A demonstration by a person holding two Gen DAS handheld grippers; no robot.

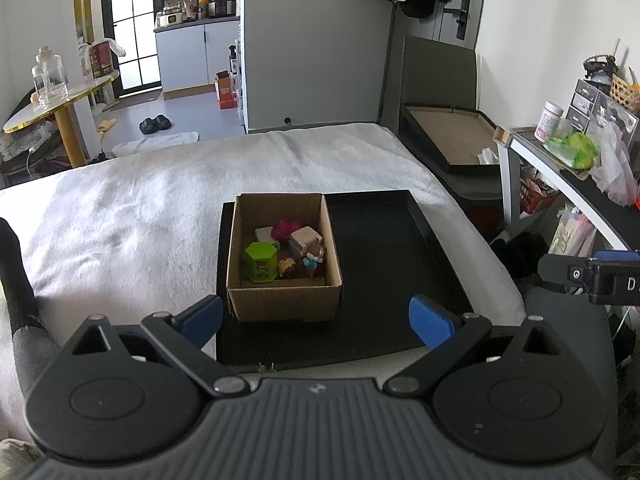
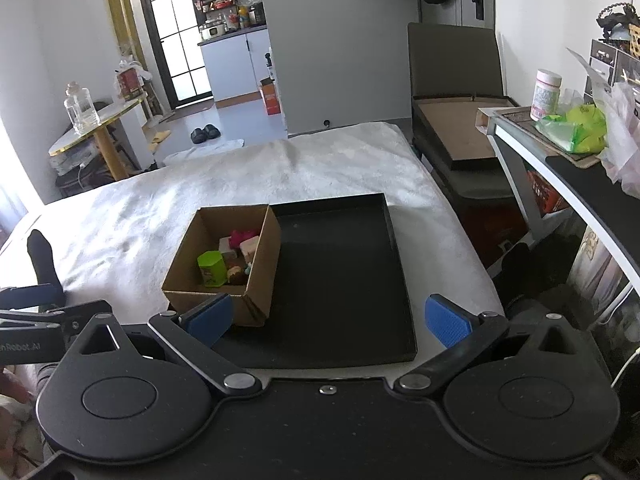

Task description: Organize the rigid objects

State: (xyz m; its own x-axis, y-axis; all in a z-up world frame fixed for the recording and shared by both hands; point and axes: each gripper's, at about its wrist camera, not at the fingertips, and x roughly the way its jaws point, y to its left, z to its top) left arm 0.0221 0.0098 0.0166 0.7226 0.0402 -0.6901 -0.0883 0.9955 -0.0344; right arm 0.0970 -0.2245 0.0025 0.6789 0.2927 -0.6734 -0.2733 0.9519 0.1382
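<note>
A brown cardboard box [image 1: 280,304] [image 2: 260,276] stands in the left half of a black tray [image 1: 384,264] [image 2: 344,280] on the white bed. Inside lie several small objects: a green hexagonal tin [image 1: 261,261] [image 2: 211,267], a pink toy [image 1: 286,228] [image 2: 244,235], a white cube [image 1: 305,237], a small figurine [image 1: 313,257]. My left gripper [image 1: 316,320] hangs open just in front of the box, nothing between its blue pads. My right gripper [image 2: 328,318] is open too, in front of the tray's near edge.
The white blanket [image 1: 140,200] covers the bed all round the tray. A dark chair with a flat cardboard lid [image 1: 452,136] stands beyond the bed's right corner. A cluttered desk [image 2: 568,152] runs along the right. A leg in a black sock [image 2: 42,258] rests at the left.
</note>
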